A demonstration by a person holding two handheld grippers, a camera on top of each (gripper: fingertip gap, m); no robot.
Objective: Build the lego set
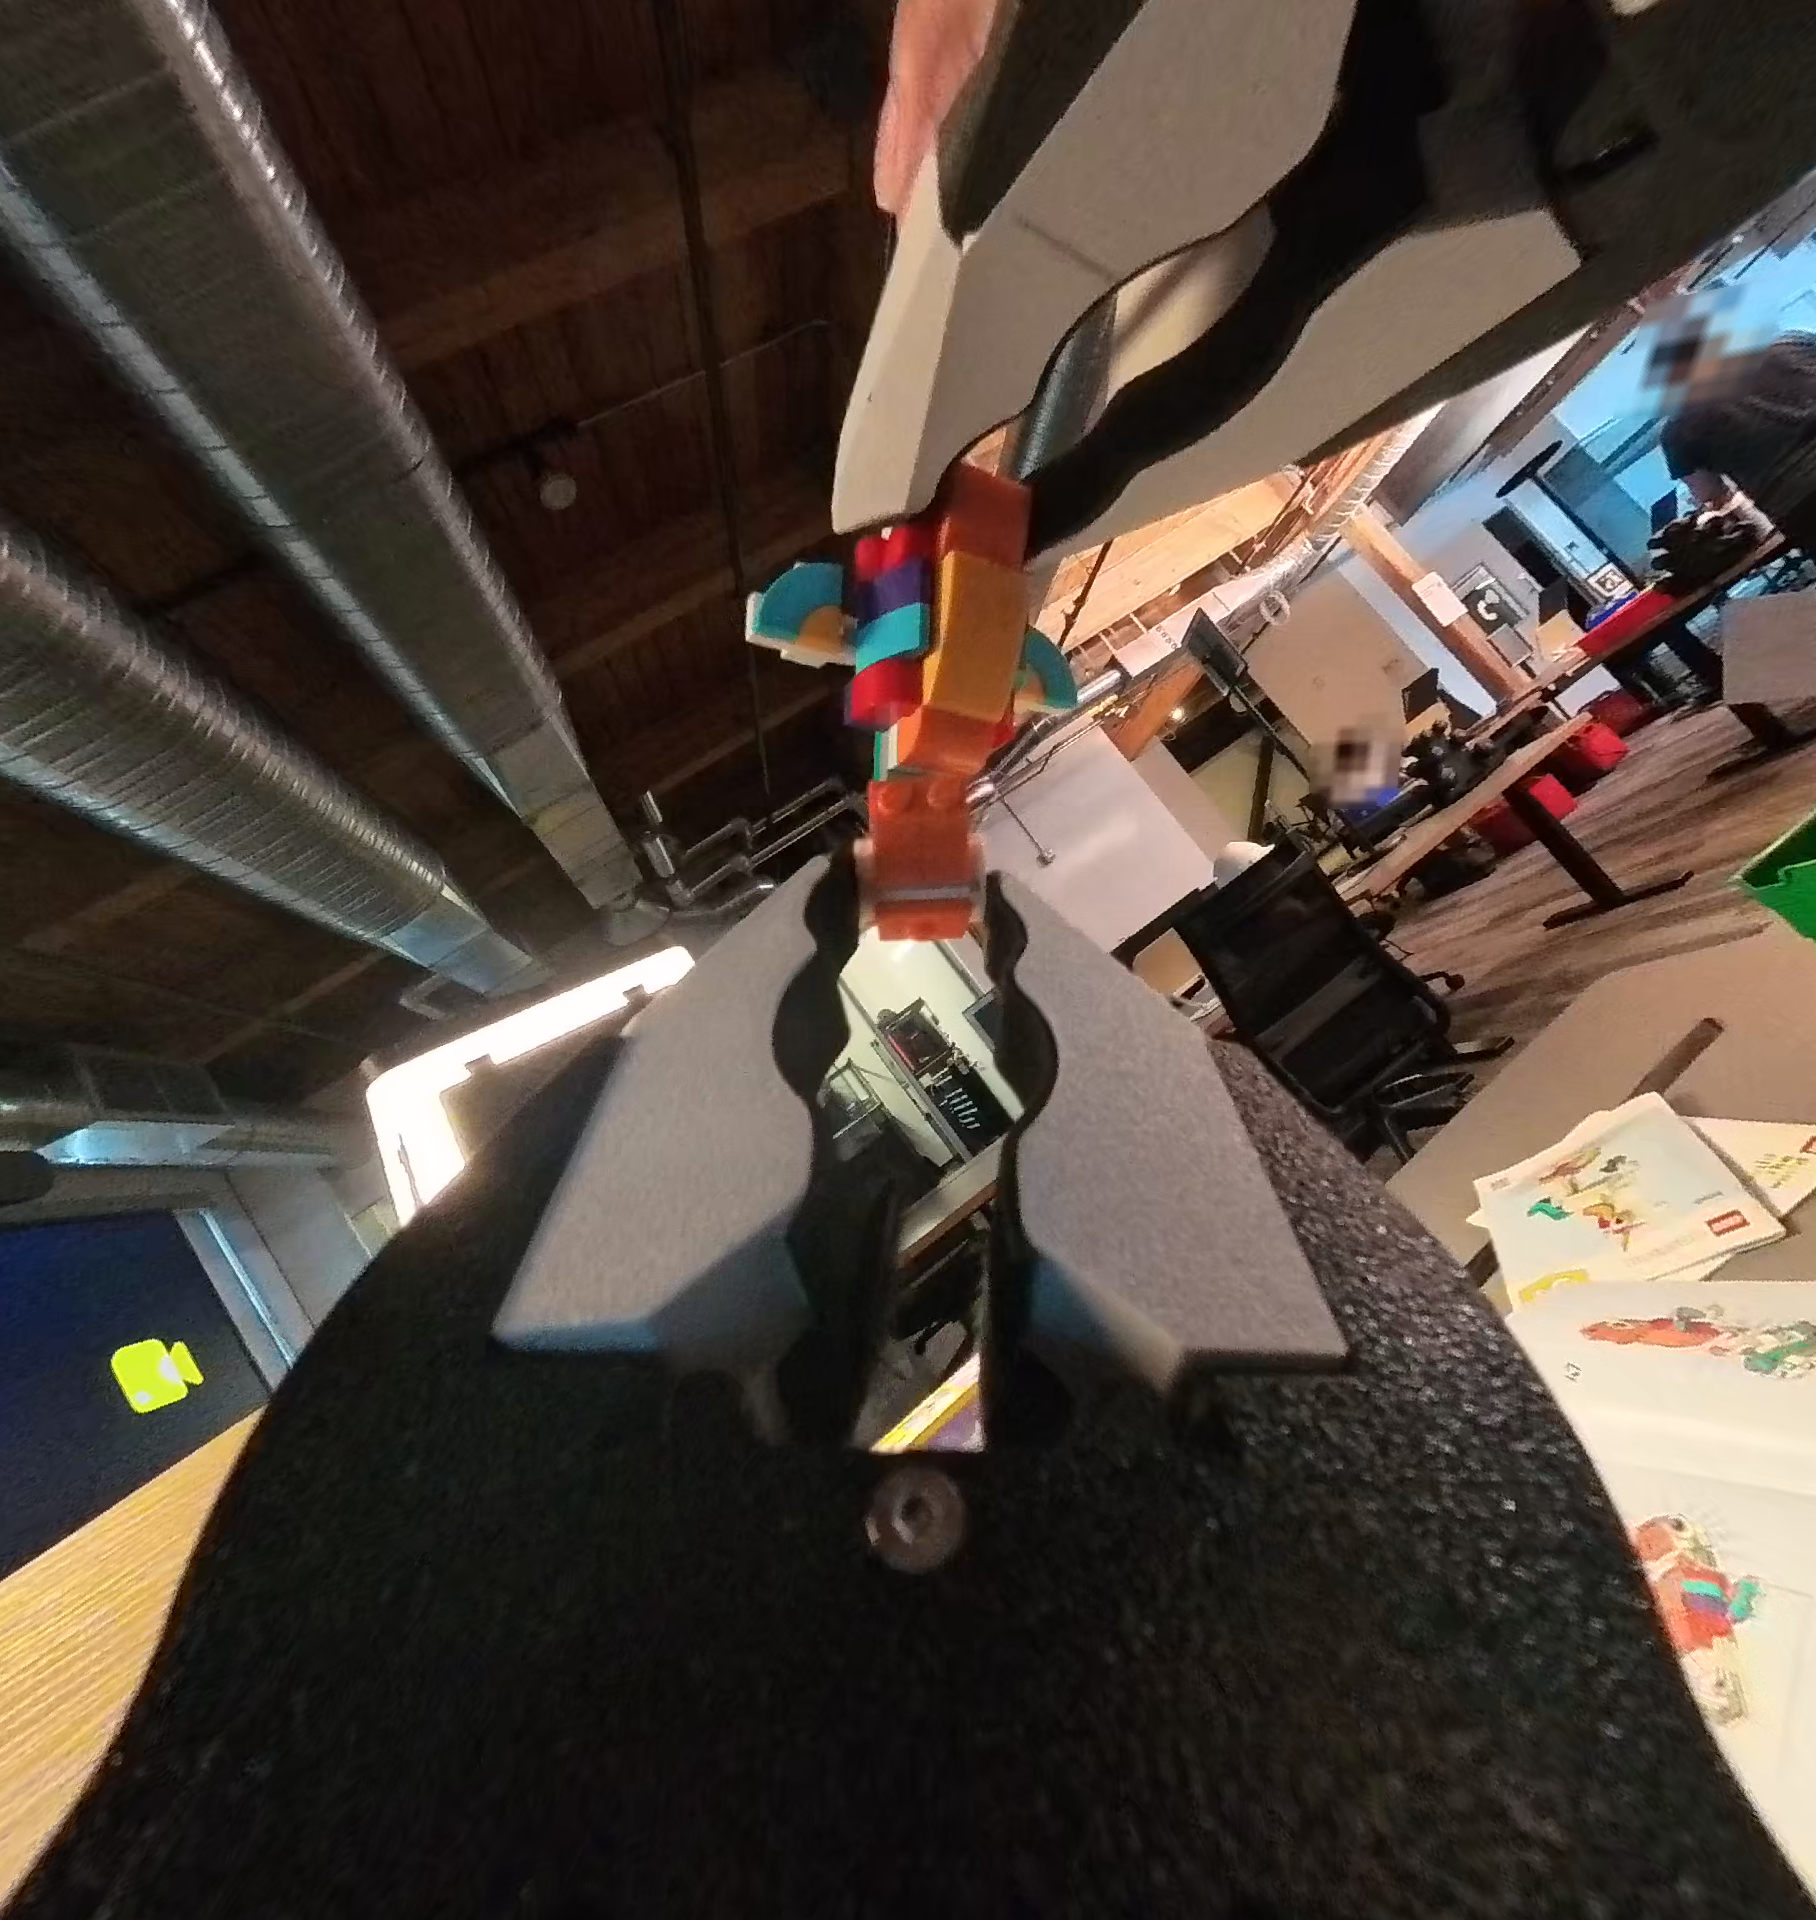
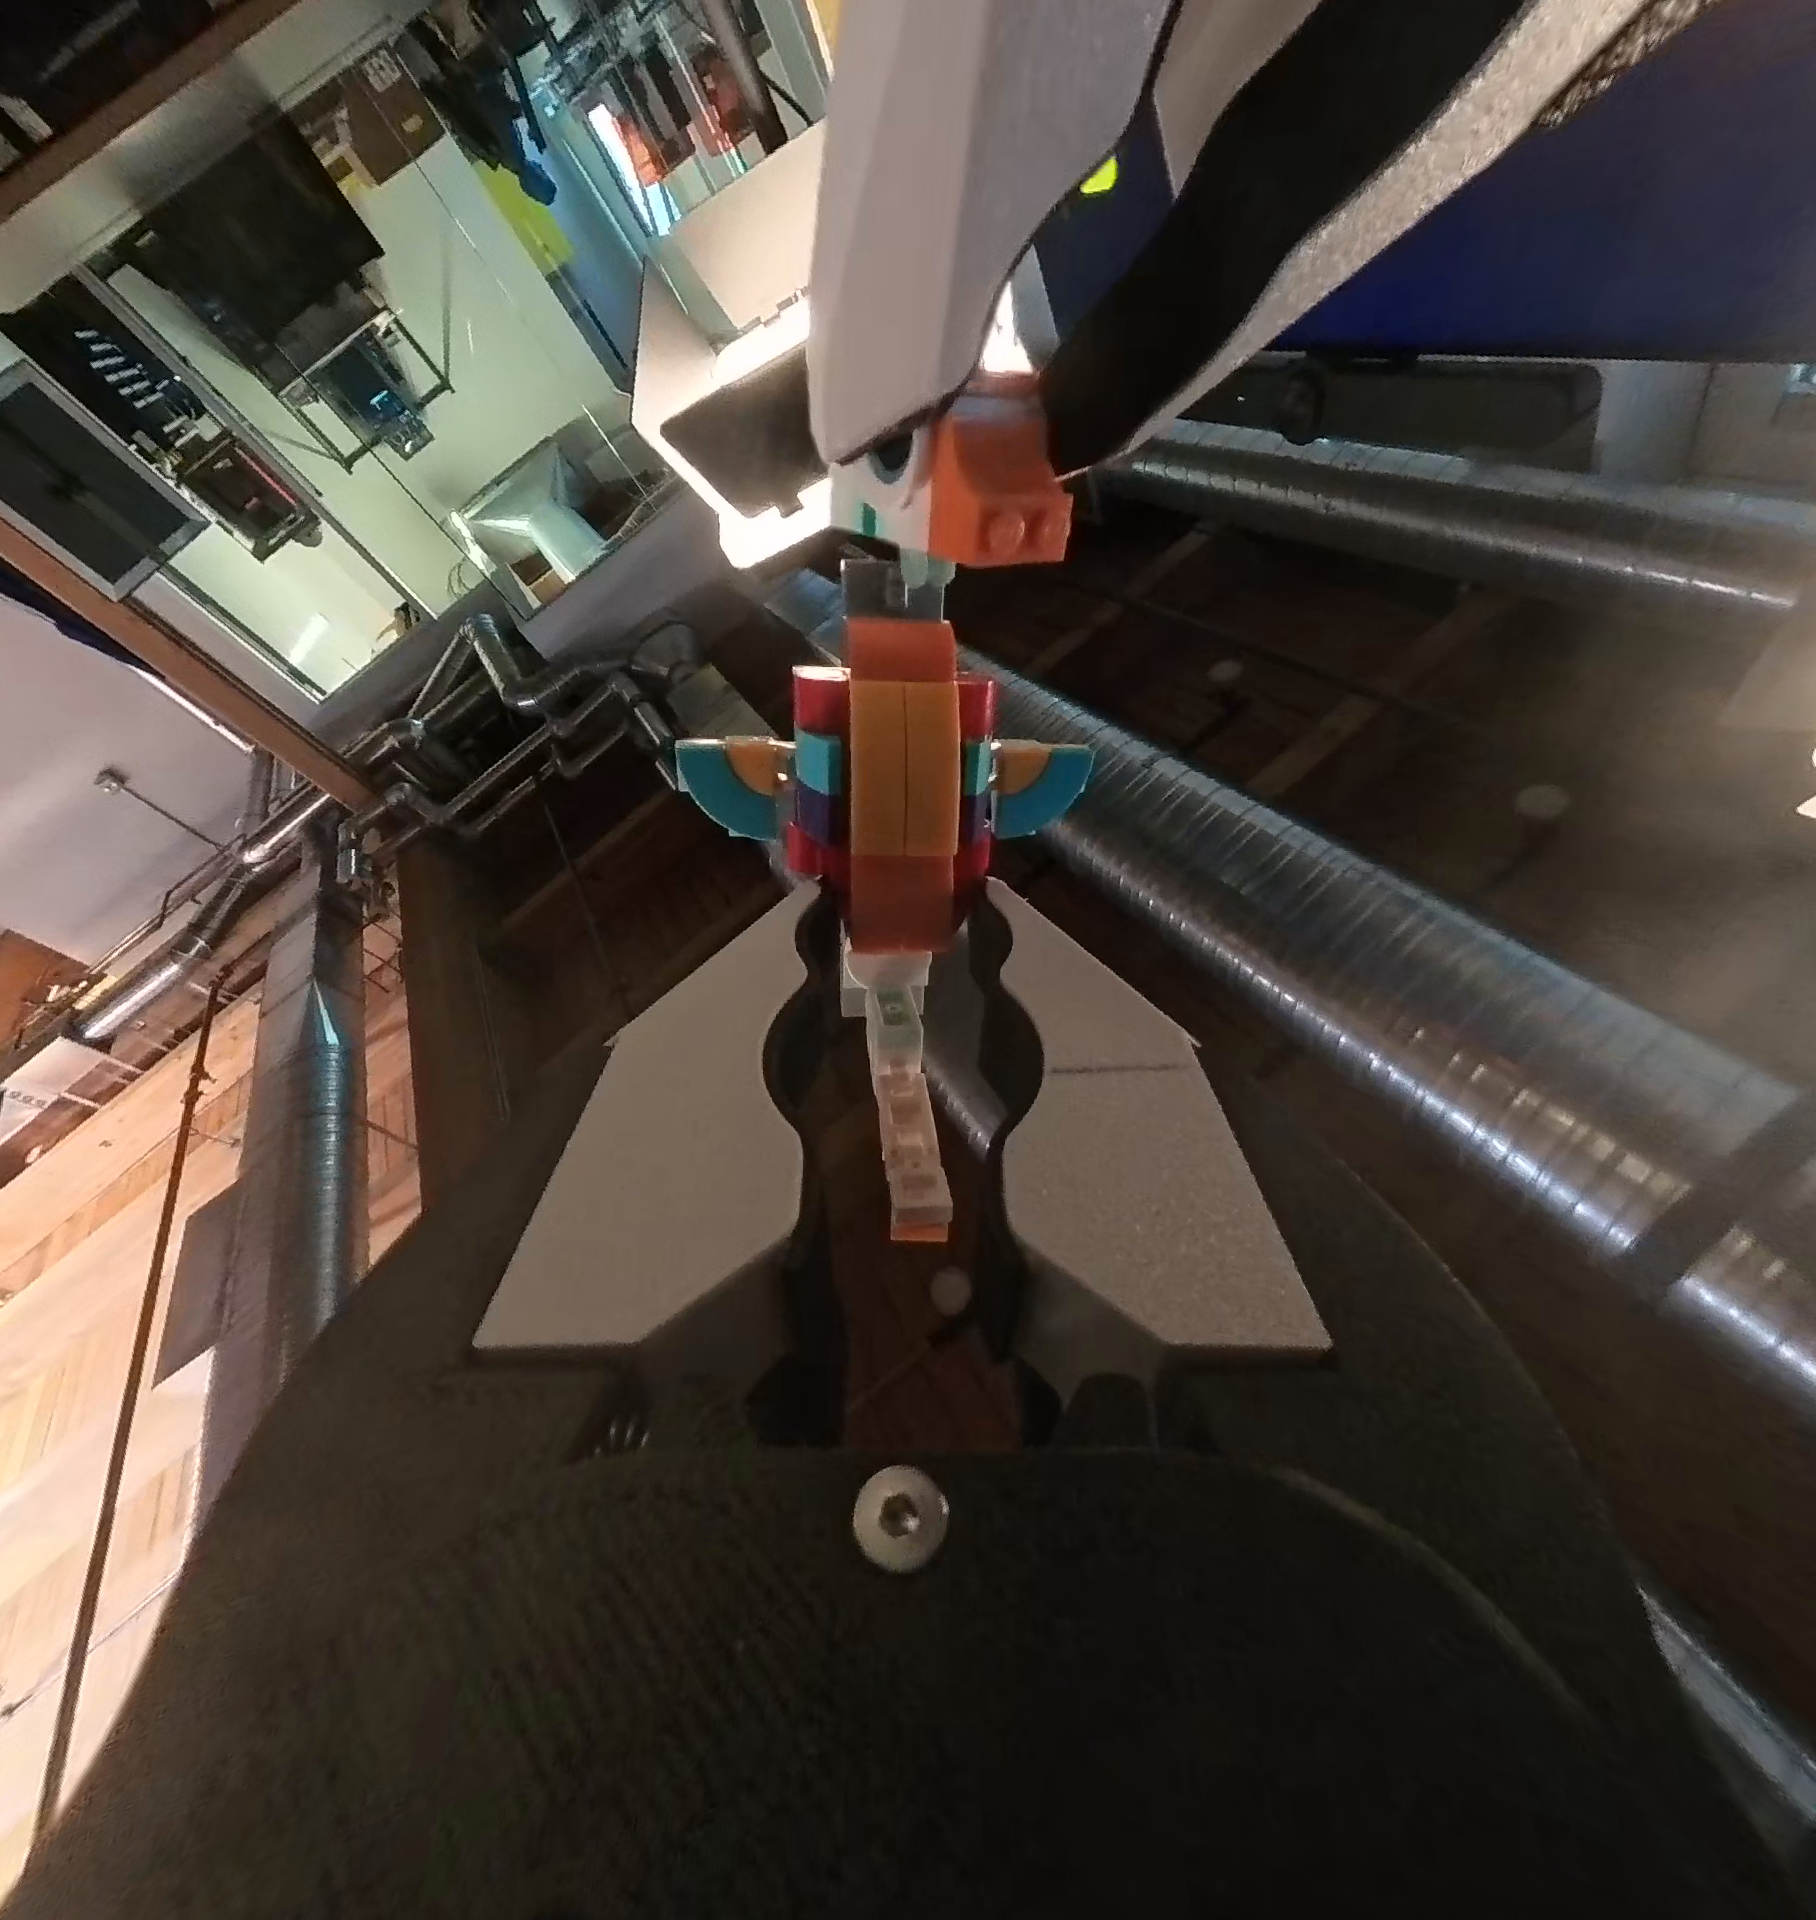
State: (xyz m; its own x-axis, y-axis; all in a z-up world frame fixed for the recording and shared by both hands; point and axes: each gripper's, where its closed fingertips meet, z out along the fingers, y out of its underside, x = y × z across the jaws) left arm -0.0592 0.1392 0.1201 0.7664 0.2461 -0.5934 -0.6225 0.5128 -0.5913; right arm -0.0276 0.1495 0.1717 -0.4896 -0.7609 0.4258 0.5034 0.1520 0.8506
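Up in the air between the two tools, well clear of the bench (image 1: pixel 1569 1049), hangs the lego model (image 1: pixel 945 665). The left tool (image 1: pixel 925 904) is clamped on its orange head block (image 1: pixel 919 868); the right tool (image 2: pixel 888 925) pinches the body's rear, the thin tail strip (image 2: pixel 909 1132) running back between its fingers. I judge the model light, rigid, yet prone to snapping at the narrow neck and side fins (image 2: pixel 722 774); grip the chunky body, never the fins.
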